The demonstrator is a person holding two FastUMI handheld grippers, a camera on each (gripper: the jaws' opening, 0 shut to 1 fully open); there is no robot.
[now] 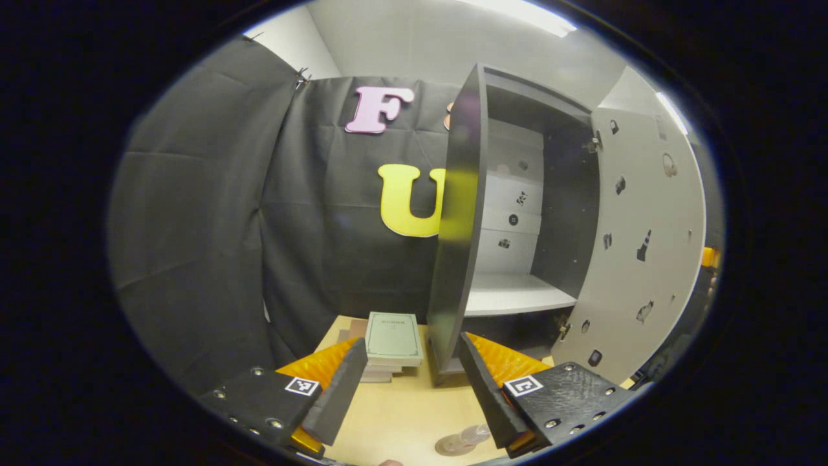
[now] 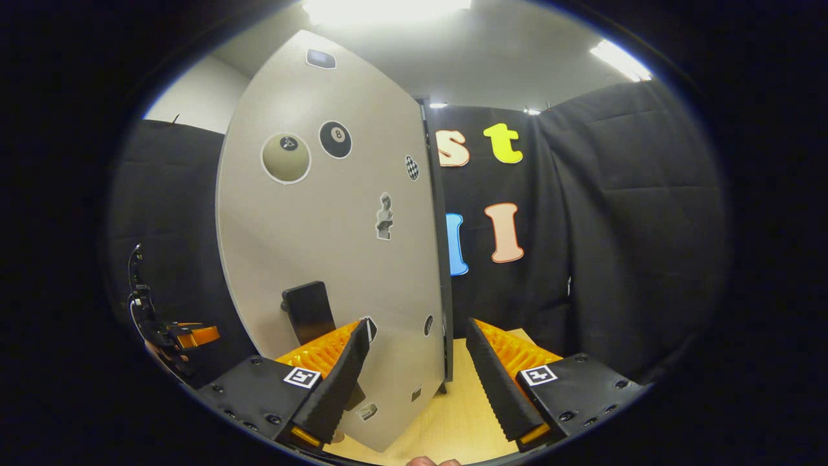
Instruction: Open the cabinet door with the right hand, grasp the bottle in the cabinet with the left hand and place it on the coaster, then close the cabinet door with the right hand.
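Observation:
The dark cabinet (image 1: 460,213) stands open, and its white shelf (image 1: 517,294) is bare. Its grey stickered door (image 1: 640,259) swings out to the right. My left gripper (image 1: 412,343) is open and holds nothing, a little in front of the cabinet. Low down by its right finger, a small clear bottle (image 1: 477,432) seems to stand by a round coaster (image 1: 451,445), both partly hidden. In the right gripper view, the door (image 2: 323,213) is close up with its black handle (image 2: 307,310). My right gripper (image 2: 417,330) is open, and the door's free edge lies between its fingers without contact.
A stack of books (image 1: 393,340) lies on the wooden table (image 1: 401,414), left of the cabinet. Black cloth walls close in the booth behind and beside it. The other gripper's orange part (image 2: 194,335) appears at the far left of the right gripper view.

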